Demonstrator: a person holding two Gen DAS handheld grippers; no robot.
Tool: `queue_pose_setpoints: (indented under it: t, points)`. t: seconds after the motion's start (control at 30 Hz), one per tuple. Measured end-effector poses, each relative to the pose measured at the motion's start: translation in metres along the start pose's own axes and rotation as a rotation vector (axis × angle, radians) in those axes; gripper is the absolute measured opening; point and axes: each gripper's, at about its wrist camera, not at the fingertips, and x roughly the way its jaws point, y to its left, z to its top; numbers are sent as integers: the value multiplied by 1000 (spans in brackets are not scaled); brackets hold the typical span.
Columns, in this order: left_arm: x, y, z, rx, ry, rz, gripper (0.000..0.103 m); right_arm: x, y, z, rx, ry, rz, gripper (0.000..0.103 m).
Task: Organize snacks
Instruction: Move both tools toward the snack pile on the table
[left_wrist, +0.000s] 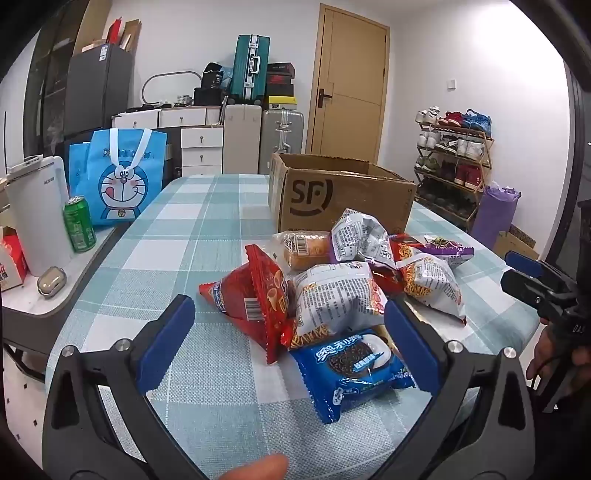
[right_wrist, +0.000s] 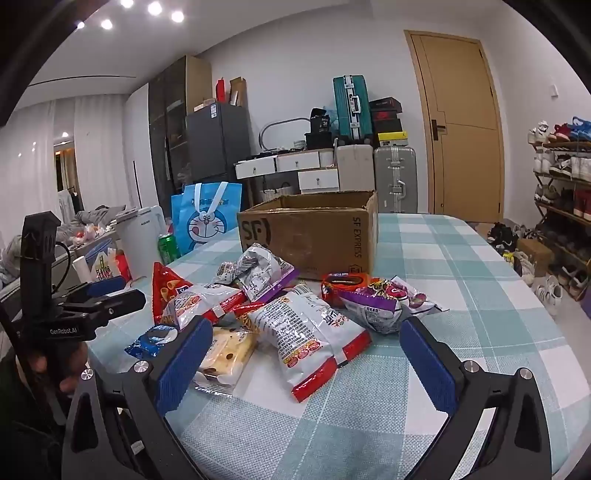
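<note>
A pile of snack packs lies on the checked tablecloth (left_wrist: 207, 229) in front of an open SF cardboard box (left_wrist: 343, 194), which also shows in the right wrist view (right_wrist: 314, 236). My left gripper (left_wrist: 291, 343) is open and empty, just short of a red chip bag (left_wrist: 255, 295) and a blue Oreo pack (left_wrist: 351, 369). My right gripper (right_wrist: 306, 362) is open and empty, near a white-and-red noodle bag (right_wrist: 310, 332) and a cake pack (right_wrist: 225, 354). A purple pack (right_wrist: 384, 299) lies to the right. The right gripper also shows in the left wrist view (left_wrist: 532, 280).
A side table (left_wrist: 55, 291) on the left holds a white kettle (left_wrist: 37, 218), a green can (left_wrist: 79, 223) and a blue Doraemon bag (left_wrist: 122, 177). Suitcases, drawers and a door stand behind. A shoe rack (left_wrist: 454, 158) stands at the right.
</note>
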Motion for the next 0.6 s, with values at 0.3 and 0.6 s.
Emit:
queue_pose_setpoints:
  t: [0.3,0.6]
  points:
    - [1,-1,-1,-9,22,-6,102,1,5,-2,-38,4,-8,103]
    - [3,1,0,-11,18,-3,102,1,3,-1,-30,4,-2,103]
